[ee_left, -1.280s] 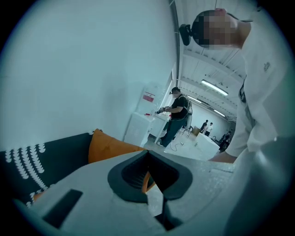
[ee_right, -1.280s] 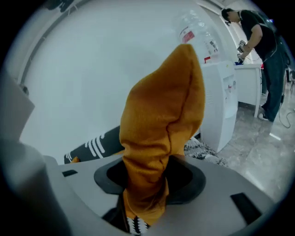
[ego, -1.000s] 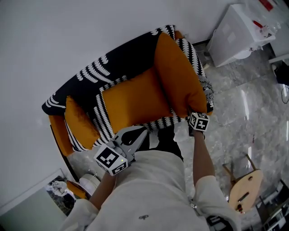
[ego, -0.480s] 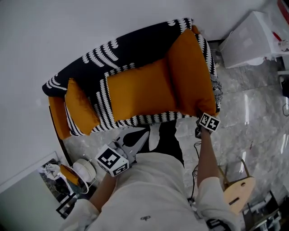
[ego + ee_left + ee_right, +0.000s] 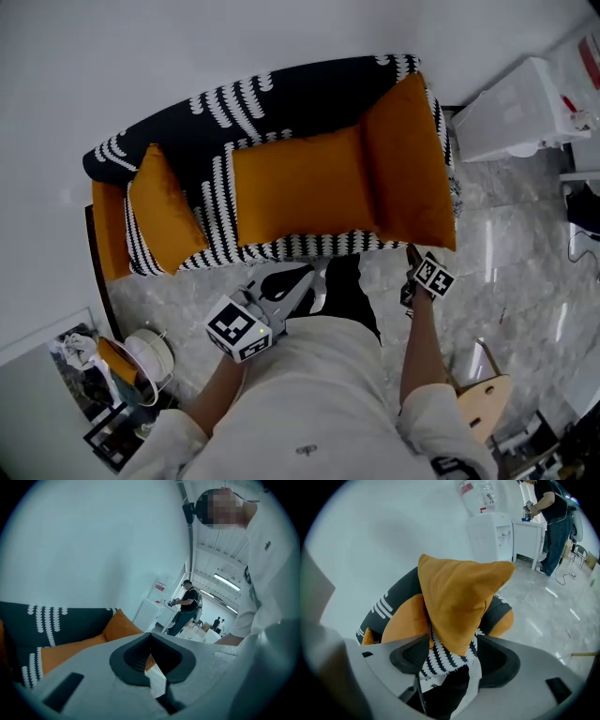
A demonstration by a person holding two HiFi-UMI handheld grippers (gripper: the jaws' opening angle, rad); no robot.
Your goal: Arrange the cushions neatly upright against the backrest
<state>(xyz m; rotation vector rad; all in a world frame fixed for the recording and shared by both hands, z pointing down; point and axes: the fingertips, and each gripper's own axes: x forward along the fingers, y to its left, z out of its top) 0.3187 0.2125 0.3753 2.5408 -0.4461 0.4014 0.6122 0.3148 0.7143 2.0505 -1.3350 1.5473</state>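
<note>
A black sofa with white stripes [image 5: 281,94] stands against the wall. A big orange cushion [image 5: 412,164] stands on edge along its right arm, and a smaller orange cushion [image 5: 164,211] leans at the left arm. An orange pad [image 5: 300,192] covers the seat. My right gripper [image 5: 417,270] hovers just off the big cushion's front corner. In the right gripper view that cushion's [image 5: 459,597] corner hangs between the jaws of the right gripper [image 5: 454,660], which have just been opening; the pads do not press it. My left gripper [image 5: 298,286] is shut and empty near my body, also shut in its own view [image 5: 151,656].
A white cabinet [image 5: 511,108] stands right of the sofa, with a water dispenser [image 5: 492,531] beside it. A wooden stool [image 5: 487,398] is on the marble floor at lower right. A round white object [image 5: 145,356] sits at lower left. People [image 5: 187,604] stand far off.
My right gripper has drawn back from the big cushion's front corner toward me. The whole sofa has swung in the head view. The left gripper stays close to my body.
</note>
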